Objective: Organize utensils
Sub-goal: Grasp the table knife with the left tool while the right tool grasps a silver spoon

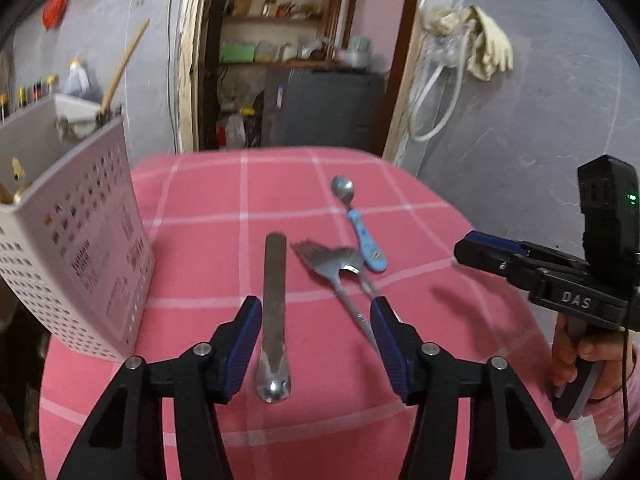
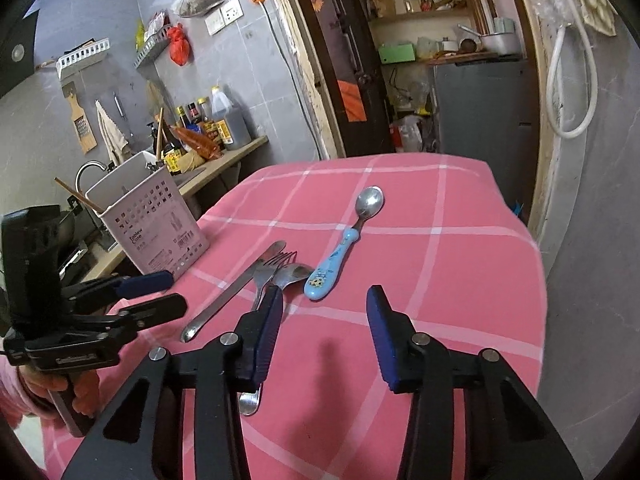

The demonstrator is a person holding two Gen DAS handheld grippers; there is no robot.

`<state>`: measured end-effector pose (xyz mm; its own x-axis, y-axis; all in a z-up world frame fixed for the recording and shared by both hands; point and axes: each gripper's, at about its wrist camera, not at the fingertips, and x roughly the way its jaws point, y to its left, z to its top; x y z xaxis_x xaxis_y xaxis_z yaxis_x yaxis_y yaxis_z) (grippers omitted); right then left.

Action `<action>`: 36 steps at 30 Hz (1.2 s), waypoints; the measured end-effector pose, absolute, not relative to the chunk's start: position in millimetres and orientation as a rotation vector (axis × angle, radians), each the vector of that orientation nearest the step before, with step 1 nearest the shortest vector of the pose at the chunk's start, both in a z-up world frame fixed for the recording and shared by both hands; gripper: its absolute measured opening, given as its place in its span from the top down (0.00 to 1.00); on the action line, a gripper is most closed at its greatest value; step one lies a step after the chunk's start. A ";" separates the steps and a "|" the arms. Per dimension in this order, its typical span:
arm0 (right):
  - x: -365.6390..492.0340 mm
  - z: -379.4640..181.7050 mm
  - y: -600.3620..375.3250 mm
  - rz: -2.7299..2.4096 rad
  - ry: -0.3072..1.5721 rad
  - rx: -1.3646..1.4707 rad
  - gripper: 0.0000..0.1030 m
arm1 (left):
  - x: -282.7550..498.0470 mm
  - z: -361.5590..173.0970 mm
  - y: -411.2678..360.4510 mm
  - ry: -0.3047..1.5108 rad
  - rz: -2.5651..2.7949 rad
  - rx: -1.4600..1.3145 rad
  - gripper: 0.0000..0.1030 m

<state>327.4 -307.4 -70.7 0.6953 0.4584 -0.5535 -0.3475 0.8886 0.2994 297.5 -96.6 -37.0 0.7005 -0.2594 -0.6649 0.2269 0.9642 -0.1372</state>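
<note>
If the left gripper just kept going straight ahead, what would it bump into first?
Probably the flat steel utensil. It lies lengthwise between the open fingers of the left gripper, which tilts down toward the pink tablecloth. Depth is hard to judge, so it might touch the cloth alongside.

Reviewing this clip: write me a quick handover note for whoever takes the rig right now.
Left gripper: open, empty, jaws either side of the flat steel utensil.
Right gripper: open, empty, beside the fork.
On the pink cloth: flat utensil, fork overlapping a steel spoon, blue-handled spoon apart.
White holder: upright at the cloth's left, chopsticks inside.
Done: none of these four moved in yet.
Left: all four into the holder.
</note>
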 end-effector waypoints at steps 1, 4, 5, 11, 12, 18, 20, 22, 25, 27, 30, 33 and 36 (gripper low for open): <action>329.4 -72.8 -303.3 0.459 0.671 0.175 0.64 | 298.5 -39.7 -97.0 0.760 -0.266 -0.049 0.51; 332.9 -75.2 -300.3 0.471 0.689 0.169 0.64 | 307.8 -48.0 -96.0 0.807 -0.251 -0.051 0.56; 334.9 -76.6 -298.5 0.474 0.697 0.167 0.64 | 310.8 -50.6 -96.5 0.821 -0.245 -0.050 0.57; 345.5 -83.0 -286.8 0.491 0.744 0.160 0.66 | 324.4 -65.1 -96.8 0.903 -0.220 -0.059 0.65; 346.3 -84.0 -283.8 0.499 0.752 0.156 0.67 | 326.6 -68.0 -96.5 0.918 -0.216 -0.062 0.66; 352.2 -90.9 -274.4 0.539 0.797 0.159 0.67 | 335.6 -74.6 -93.7 0.952 -0.205 -0.077 0.71; 355.7 -95.4 -271.8 0.560 0.825 0.165 0.67 | 337.9 -74.9 -94.0 0.955 -0.206 -0.070 0.72; 359.3 -100.2 -267.7 0.572 0.849 0.164 0.67 | 339.2 -74.6 -94.3 0.966 -0.199 -0.051 0.77; 365.2 -106.1 -257.6 0.584 0.877 0.150 0.67 | 340.0 -74.7 -94.9 0.975 -0.182 -0.018 0.85; 367.7 -107.8 -251.2 0.593 0.887 0.141 0.67 | 341.5 -74.0 -93.0 0.981 -0.189 -0.028 0.85; 371.7 -109.7 -241.5 0.601 0.908 0.116 0.69 | 341.8 -73.0 -95.0 0.985 -0.183 -0.014 0.86; 376.5 -114.4 -233.2 0.573 0.940 0.075 0.80 | 342.3 -71.8 -95.7 0.985 -0.184 -0.011 0.86; 377.4 -114.0 -232.5 0.580 0.957 0.107 0.92 | 343.6 -71.7 -93.4 0.999 -0.198 -0.035 0.86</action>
<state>377.4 -232.5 -114.0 0.4368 0.5112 -0.7402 -0.4195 0.8436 0.3351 343.6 -93.4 -71.7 0.5248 -0.1814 -0.8317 0.1493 0.9815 -0.1198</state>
